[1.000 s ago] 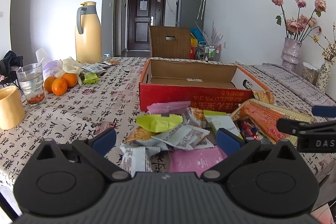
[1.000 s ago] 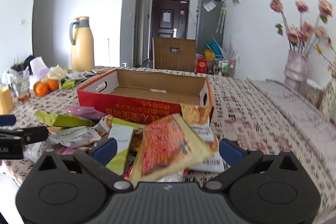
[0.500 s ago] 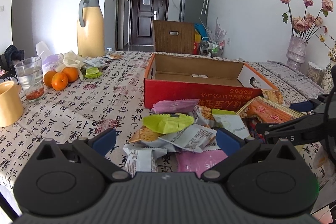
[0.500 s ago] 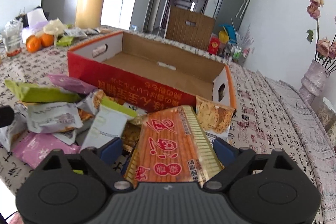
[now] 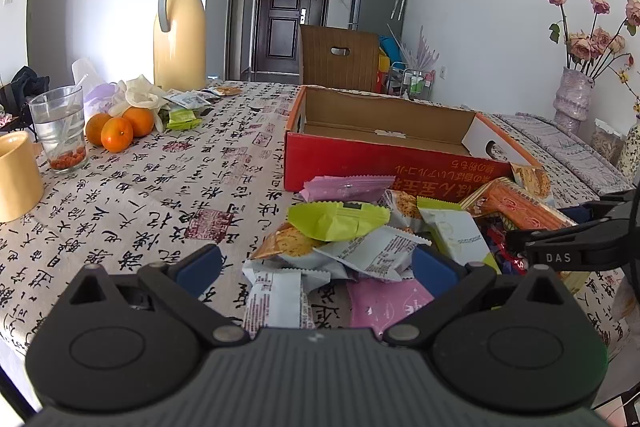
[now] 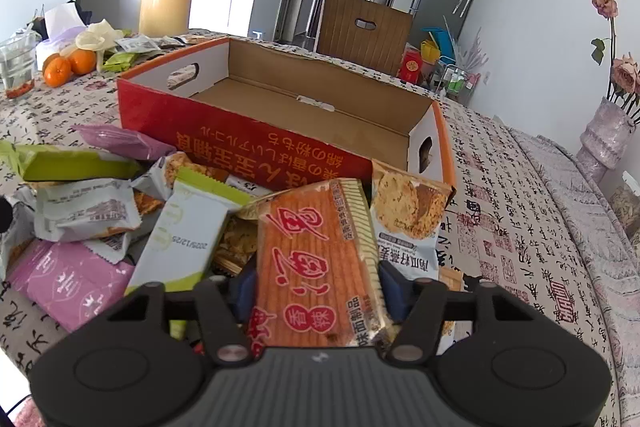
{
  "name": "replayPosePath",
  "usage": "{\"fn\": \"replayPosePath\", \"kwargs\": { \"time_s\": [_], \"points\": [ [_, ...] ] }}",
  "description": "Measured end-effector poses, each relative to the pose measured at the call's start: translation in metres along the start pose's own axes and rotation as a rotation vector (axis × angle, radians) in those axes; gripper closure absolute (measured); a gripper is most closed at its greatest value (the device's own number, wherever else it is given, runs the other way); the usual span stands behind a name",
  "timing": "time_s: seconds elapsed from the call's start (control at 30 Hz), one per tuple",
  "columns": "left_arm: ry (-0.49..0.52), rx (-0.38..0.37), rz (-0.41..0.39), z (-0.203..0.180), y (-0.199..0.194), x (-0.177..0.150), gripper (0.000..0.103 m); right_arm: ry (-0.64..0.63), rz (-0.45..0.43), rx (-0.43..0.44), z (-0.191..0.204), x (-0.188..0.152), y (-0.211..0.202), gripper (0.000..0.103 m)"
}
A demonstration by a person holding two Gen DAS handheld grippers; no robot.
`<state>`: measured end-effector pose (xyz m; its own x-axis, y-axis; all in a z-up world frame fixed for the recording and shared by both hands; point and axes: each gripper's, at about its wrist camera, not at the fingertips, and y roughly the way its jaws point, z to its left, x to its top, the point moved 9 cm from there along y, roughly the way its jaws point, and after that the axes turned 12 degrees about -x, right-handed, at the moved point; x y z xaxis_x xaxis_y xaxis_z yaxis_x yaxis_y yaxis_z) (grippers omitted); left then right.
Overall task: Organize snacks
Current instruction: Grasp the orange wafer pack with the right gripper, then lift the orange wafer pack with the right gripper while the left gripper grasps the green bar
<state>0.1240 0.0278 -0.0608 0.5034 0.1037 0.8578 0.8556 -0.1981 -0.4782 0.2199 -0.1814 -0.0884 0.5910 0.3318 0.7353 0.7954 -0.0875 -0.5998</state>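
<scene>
A pile of snack packets [image 5: 360,239] lies on the table in front of an empty red cardboard box [image 5: 384,163], which also shows in the right wrist view [image 6: 256,131]. My left gripper [image 5: 316,263] is open and empty, just short of the pile. My right gripper [image 6: 316,287] is shut on the large orange snack pack [image 6: 316,247], its blue pads pressed on both long edges at the pile's right side. From the left wrist view the right gripper [image 5: 576,239] shows at the far right over that orange pack [image 5: 516,203].
A yellow thermos jug [image 5: 180,31], oranges [image 5: 118,129], a glass [image 5: 60,127], a yellow mug [image 5: 16,175] and loose packets stand at the left of the patterned tablecloth. A vase of dried roses [image 5: 576,99] stands at the right. A wooden chair [image 5: 340,55] is behind the table.
My right gripper has moved down and forward over the orange pack and closed its fingers onto it. The left gripper has stayed open and shifted only slightly.
</scene>
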Motion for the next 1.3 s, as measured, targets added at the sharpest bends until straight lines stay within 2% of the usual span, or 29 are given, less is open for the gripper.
{"fn": "replayPosePath", "kwargs": {
  "time_s": [0.2, 0.27, 0.6, 0.83, 1.13, 1.3],
  "points": [
    [-0.014, 0.004, 0.015, 0.002, 0.003, -0.002, 0.000, 0.009, -0.026, 0.026, 0.000, -0.002, -0.008, 0.067],
    [-0.016, 0.007, 0.018, 0.003, 0.003, -0.003, 0.000, 0.016, -0.037, 0.034, -0.001, -0.002, -0.011, 0.068],
    [-0.009, 0.019, 0.019, 0.002, 0.006, 0.001, 0.000, 0.173, -0.111, 0.106, -0.020, -0.002, -0.028, 0.069],
    [0.005, 0.037, 0.015, 0.000, 0.017, 0.015, 0.000, 0.309, -0.171, 0.123, -0.043, 0.005, -0.037, 0.069],
    [0.007, 0.090, 0.091, 0.002, 0.061, 0.029, 0.000, 0.365, -0.200, 0.149, -0.050, 0.003, -0.045, 0.068],
    [0.004, 0.105, 0.119, 0.002, 0.075, 0.029, 0.013, 0.376, -0.193, 0.156, -0.052, -0.001, -0.042, 0.068]
  ]
}}
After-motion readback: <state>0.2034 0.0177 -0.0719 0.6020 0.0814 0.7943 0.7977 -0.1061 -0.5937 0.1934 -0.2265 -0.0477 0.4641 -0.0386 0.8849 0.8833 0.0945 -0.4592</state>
